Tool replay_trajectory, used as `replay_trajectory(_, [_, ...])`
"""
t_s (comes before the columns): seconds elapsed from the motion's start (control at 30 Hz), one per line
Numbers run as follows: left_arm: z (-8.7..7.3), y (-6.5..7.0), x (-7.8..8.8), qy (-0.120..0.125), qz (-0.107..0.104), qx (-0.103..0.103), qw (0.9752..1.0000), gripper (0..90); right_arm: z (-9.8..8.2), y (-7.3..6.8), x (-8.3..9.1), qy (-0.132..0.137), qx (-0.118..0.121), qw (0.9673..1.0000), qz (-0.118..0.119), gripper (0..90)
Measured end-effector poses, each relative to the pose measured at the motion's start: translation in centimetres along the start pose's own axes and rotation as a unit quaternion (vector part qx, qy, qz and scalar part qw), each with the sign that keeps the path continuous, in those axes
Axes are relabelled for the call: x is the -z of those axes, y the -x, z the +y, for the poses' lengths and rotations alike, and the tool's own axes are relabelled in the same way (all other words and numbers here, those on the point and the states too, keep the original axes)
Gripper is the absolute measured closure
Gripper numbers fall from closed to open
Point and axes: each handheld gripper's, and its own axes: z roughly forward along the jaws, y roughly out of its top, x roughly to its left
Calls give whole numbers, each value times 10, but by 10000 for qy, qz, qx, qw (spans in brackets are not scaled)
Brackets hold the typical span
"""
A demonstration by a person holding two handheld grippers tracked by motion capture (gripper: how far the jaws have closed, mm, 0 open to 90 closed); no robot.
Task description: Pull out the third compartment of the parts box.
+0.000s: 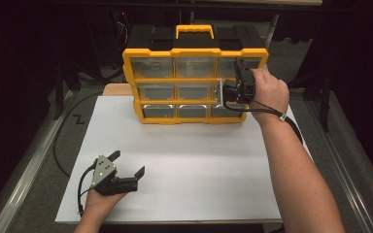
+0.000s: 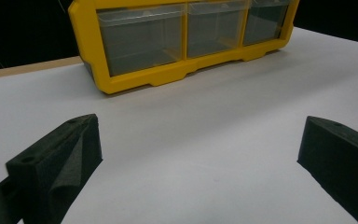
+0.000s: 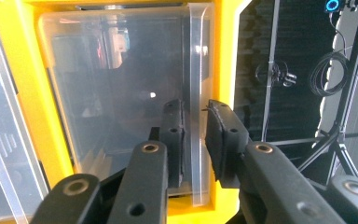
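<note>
A yellow organiser box [image 1: 194,51] with clear drawers stands at the back of the white table [image 1: 184,165]. My right gripper [image 1: 239,73] is up against its right column. In the right gripper view its jaws [image 3: 195,135] are shut on the thin right edge of a clear drawer [image 3: 121,84], one pad on each side of the plastic. My left gripper [image 1: 128,162] rests low at the table's near left, far from the box. Its jaws stand wide open [image 2: 198,154] with nothing between them.
The box has a black top with a yellow handle [image 1: 194,31]. Its bottom row of drawers [image 2: 182,35] faces the left gripper. A black cable [image 1: 60,145] runs along the table's left side. Dark stands and cables [image 3: 326,70] rise beyond the box's right side.
</note>
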Motion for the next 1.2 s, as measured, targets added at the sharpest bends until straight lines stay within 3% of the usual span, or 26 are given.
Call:
replay_trajectory(0.33, [0, -1, 0, 27, 21, 104, 9999, 5, 3, 0, 2, -87, 17, 9999, -78, 841])
replay_trajectory(0.6, [-1, -3, -1, 21, 47, 165, 9999, 5, 1, 1, 10, 19, -8, 9999, -116, 841])
replay_trajectory(1.2, [0, -1, -2, 97, -24, 266, 9996, 5, -4, 3, 46, 183, -66, 9996, -182, 838])
